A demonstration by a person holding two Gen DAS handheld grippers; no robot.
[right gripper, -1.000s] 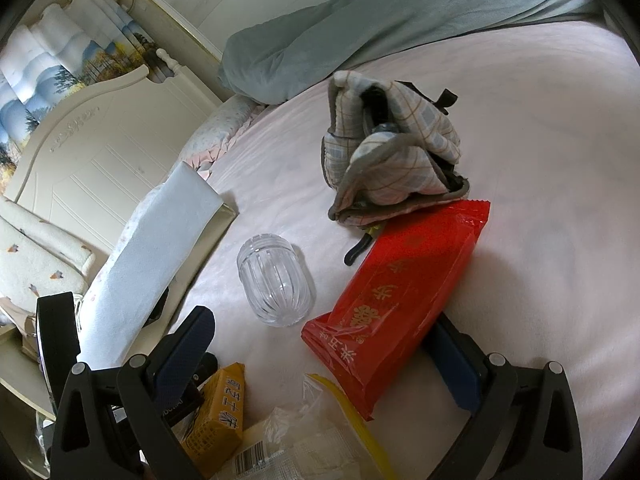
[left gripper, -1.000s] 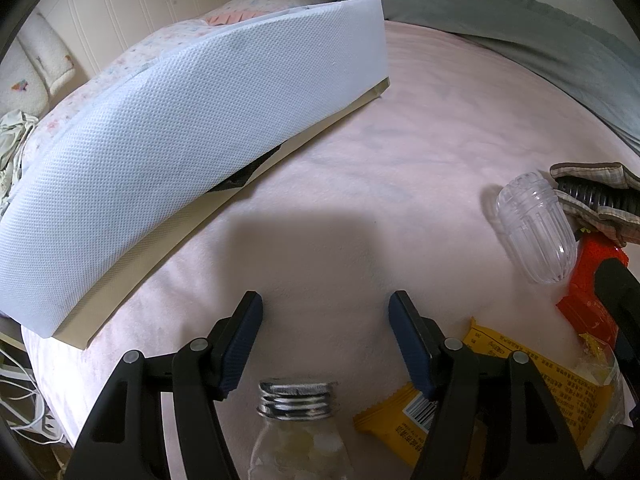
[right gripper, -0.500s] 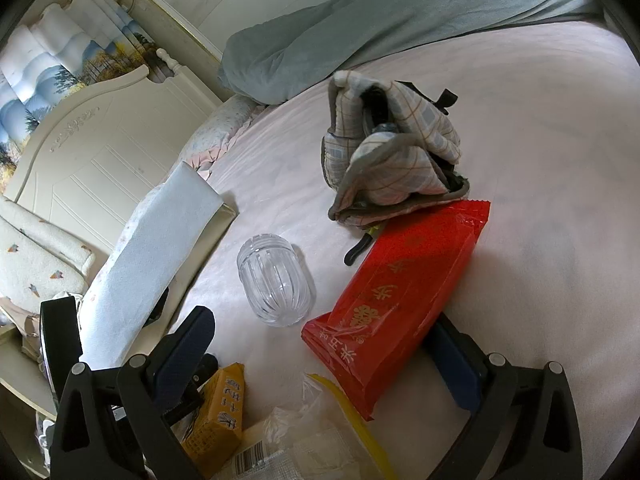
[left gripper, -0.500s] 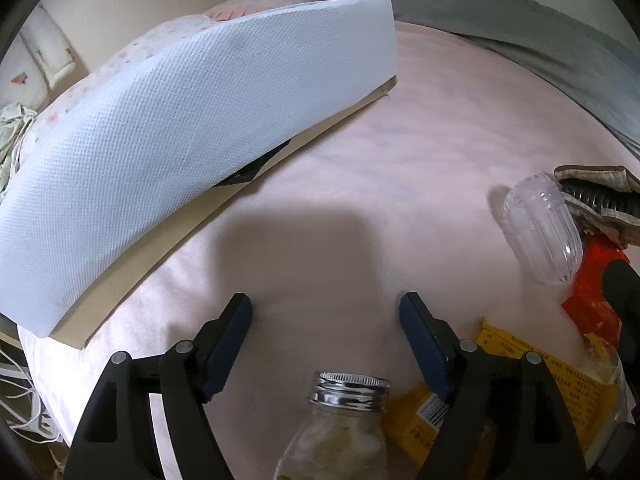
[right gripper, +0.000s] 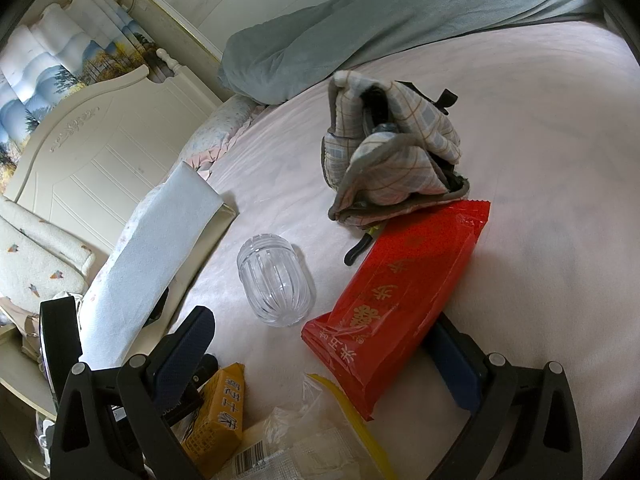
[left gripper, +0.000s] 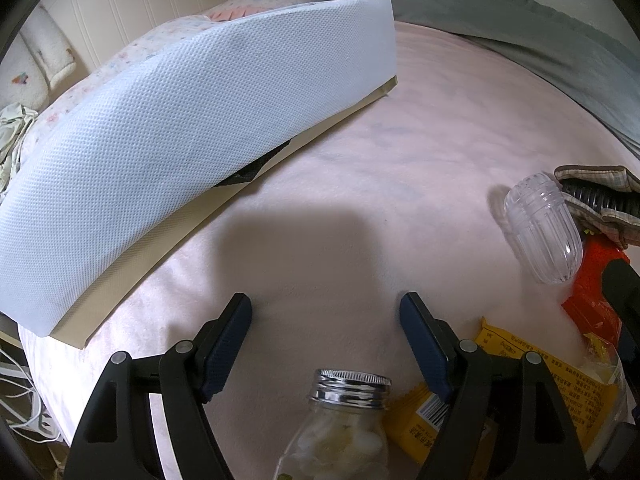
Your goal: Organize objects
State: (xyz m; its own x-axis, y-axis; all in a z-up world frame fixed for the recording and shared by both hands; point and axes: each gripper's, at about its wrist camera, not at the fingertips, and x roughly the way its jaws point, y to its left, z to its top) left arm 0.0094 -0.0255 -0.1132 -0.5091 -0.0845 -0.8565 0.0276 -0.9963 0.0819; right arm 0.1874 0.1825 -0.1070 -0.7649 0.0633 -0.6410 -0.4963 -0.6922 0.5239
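My left gripper (left gripper: 326,320) is open over the pink bed. A glass bottle with a silver cap (left gripper: 350,388) stands between its arms, below the fingertips, untouched. My right gripper (right gripper: 320,344) is open, its jaws on either side of the near end of a red packet (right gripper: 400,292); I cannot tell whether they touch it. A clear ribbed jar (right gripper: 274,280) lies on its side left of the packet; it also shows in the left wrist view (left gripper: 542,228). A yellow snack pack (right gripper: 218,412) and a clear bag with a yellow strip (right gripper: 320,432) lie nearest.
A plaid pouch (right gripper: 392,160) sits beyond the red packet. A white sheet on a flat beige box (left gripper: 192,120) leans against a pillow at the bed's left. A grey-blue quilt (right gripper: 360,24) lies at the back, a white headboard (right gripper: 88,160) at the left.
The left gripper has drawn back and opened wider, so more of the bottle shows between its arms. The right gripper and the red packet have stayed put.
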